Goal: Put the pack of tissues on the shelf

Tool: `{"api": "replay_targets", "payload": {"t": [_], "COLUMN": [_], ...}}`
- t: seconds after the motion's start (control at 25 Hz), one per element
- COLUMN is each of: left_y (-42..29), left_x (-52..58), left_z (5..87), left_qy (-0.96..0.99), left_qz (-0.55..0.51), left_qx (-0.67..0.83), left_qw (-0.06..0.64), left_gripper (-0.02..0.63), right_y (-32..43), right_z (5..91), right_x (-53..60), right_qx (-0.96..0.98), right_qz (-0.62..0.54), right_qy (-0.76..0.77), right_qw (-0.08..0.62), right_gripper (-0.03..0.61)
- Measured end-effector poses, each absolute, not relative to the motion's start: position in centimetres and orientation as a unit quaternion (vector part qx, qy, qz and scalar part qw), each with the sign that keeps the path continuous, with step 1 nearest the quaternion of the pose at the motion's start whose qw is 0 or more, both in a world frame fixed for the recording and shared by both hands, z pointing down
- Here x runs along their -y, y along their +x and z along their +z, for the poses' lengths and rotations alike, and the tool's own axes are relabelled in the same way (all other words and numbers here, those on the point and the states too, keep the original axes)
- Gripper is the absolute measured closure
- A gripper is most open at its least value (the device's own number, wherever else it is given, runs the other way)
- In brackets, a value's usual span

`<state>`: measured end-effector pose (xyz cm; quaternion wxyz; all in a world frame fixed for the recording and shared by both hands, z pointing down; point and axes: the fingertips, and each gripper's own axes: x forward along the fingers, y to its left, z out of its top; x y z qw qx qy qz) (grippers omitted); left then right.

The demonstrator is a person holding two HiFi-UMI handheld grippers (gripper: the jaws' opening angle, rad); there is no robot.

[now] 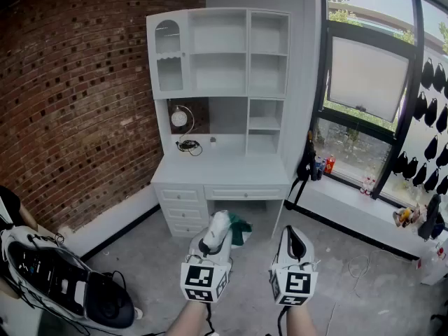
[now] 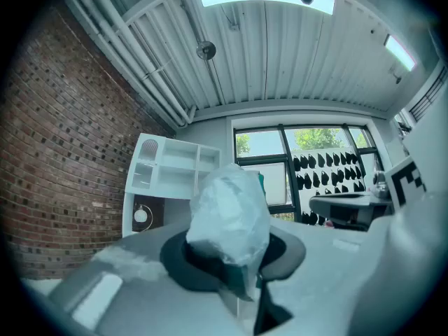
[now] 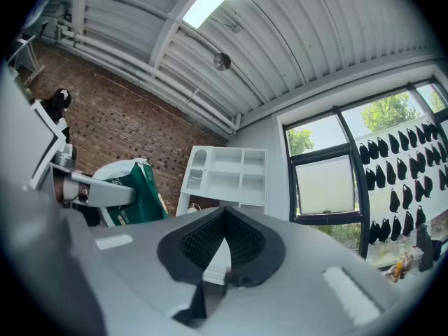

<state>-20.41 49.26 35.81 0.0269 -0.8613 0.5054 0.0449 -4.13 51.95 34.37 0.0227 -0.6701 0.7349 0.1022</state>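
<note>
Hands: two forearms enter at the bottom edge of the head view, cut off by the frame. They hold the left gripper (image 1: 213,240) and right gripper (image 1: 293,235) side by side, aimed forward and slightly upward at the white shelf (image 1: 220,51).
Left jaws: clamped on the pack of tissues (image 2: 227,212), whose crinkled wrapping sticks out past the tips.
Right jaws: pressed together, with nothing between them.
Pack's place: in the air over the floor, well apart from the shelf and the table (image 1: 220,170) below it.
Right gripper view only: the pack's green side.
Hard to make out: the print on the pack.
</note>
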Motion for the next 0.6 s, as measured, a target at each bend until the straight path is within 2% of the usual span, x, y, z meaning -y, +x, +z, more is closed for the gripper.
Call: {"api": "replay_targets", "payload": {"t": [0.6], "left_y": [-18.4], "left_x": [-49.0], "left_z": [35.7], "left_qy": [-0.862], "left_qz": [0.039], "left_qx": [-0.504], "left_qw": [0.028], "left_gripper": [0.511], "right_y": [-2.3], "right_z": [34.3], "right_x": [-51.8], "right_qx": [-0.735], "right_qz": [0.104], "right_qy": [-0.67], "right_qw": [0.023], "right_gripper": [0.58]}}
